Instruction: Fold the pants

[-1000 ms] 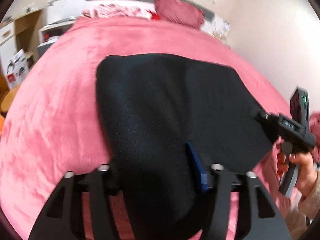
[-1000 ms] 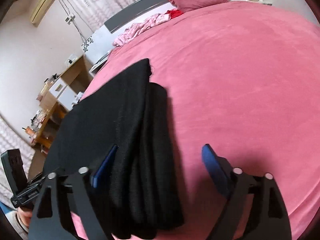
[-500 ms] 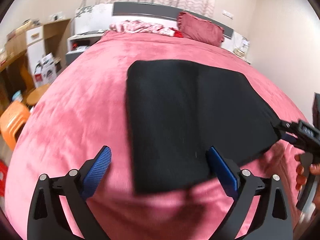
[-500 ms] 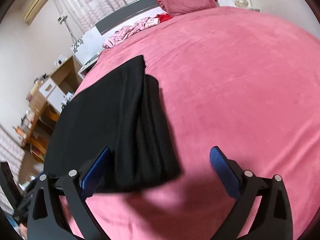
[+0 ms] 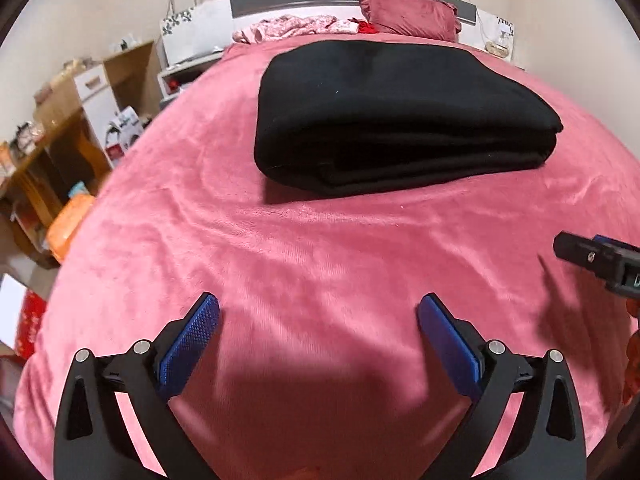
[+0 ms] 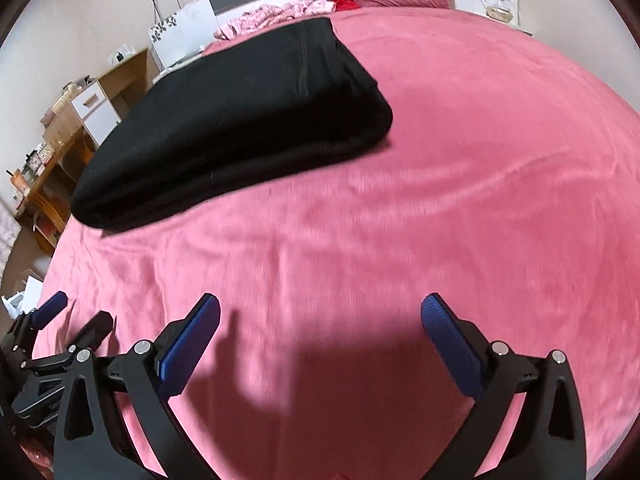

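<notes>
The black pants [image 5: 400, 116] lie folded in a thick flat stack on the pink bed cover [image 5: 304, 256]; in the right wrist view the pants [image 6: 236, 120] sit at the upper left. My left gripper [image 5: 318, 320] hangs open well short of the stack, with only pink cover between its blue pads. My right gripper [image 6: 320, 320] is open too, over bare cover, apart from the pants. The right gripper's tip [image 5: 596, 258] shows at the right edge of the left wrist view. The left gripper [image 6: 60, 328] shows low on the left of the right wrist view.
A dark red pillow [image 5: 408, 14] and crumpled pink clothes [image 5: 296, 28] lie at the headboard. Wooden desk and shelves [image 5: 60, 140] with clutter stand left of the bed. An orange stool [image 5: 70, 220] is beside the bed edge. A wall rises on the right.
Both grippers let go of the pants, opened wide and drew back toward the near edge of the bed. The folded stack now lies farther away.
</notes>
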`<state>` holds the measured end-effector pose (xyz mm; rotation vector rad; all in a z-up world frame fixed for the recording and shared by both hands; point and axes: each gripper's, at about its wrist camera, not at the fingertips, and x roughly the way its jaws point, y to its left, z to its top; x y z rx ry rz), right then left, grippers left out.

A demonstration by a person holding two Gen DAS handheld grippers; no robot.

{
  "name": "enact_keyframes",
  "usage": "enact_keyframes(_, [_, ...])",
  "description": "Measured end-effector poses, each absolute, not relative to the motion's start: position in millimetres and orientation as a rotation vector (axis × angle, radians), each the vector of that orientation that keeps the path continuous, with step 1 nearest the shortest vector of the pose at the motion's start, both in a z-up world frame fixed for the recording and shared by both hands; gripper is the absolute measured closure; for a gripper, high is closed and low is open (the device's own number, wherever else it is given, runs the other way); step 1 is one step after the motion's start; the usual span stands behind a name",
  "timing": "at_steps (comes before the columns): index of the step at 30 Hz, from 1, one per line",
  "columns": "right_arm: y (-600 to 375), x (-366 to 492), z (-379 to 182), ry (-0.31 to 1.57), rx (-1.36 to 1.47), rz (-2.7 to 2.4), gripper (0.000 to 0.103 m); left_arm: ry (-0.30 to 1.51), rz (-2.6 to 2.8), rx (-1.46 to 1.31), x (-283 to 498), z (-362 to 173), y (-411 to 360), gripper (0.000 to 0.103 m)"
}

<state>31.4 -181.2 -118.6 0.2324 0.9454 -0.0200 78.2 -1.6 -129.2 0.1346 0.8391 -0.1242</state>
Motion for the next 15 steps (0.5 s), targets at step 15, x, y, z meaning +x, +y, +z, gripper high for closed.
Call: enact_keyframes(15, [-169.1,-29.9,-62.1,0.701,0.172,-0.088,0.002,0.704,-0.055,0.083,37.7,-75.0,1.9,0.004])
